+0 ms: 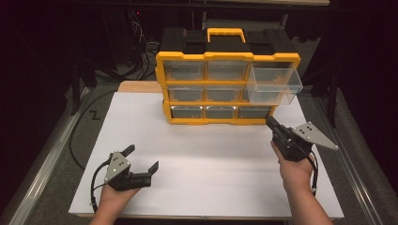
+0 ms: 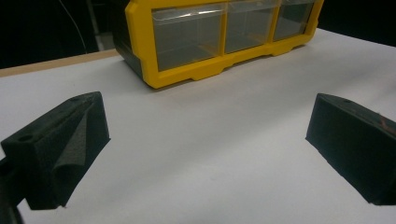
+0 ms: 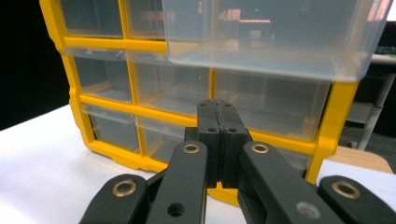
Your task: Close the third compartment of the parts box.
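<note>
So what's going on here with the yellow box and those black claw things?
A person sits at a white table holding a two-jaw gripper in each hand. In front stands a yellow organizer of clear drawers; its top right drawer is pulled far out and looks empty. The right gripper, jaws shut and holding nothing, points at the organizer just below that drawer. The left gripper rests low near the table's front edge, jaws wide open and empty.

Black grippers (image 1: 142, 159), grey triangular plates, brass rivets, black cables; forearms bare
</note>
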{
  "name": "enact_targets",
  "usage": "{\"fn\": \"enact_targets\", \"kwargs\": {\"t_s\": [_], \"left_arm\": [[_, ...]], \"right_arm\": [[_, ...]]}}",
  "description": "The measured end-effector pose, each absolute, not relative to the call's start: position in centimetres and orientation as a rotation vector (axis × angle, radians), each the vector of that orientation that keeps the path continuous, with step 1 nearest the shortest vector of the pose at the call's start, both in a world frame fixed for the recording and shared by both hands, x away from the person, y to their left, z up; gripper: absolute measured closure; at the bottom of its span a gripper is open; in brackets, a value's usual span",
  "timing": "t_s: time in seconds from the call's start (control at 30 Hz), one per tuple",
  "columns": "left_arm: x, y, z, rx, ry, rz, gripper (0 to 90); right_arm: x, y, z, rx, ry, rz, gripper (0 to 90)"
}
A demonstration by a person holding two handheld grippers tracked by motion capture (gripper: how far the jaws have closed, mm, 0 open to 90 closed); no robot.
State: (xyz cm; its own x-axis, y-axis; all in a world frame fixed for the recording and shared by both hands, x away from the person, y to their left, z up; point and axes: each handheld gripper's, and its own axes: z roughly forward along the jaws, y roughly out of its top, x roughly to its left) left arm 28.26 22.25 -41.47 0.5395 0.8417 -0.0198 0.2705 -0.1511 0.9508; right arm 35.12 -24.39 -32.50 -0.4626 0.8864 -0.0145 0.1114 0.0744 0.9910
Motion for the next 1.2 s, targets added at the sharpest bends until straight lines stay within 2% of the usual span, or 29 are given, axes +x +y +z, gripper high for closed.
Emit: {"fn": "enact_targets", "kwargs": {"t_s": [1.2], "left_arm": [[28.1,22.2,-41.4,1.692,0.935,0.660,0.0]], "right_arm": [[35.9,-24.2,-27.3,0.978,1.589,1.489,90.0]]}}
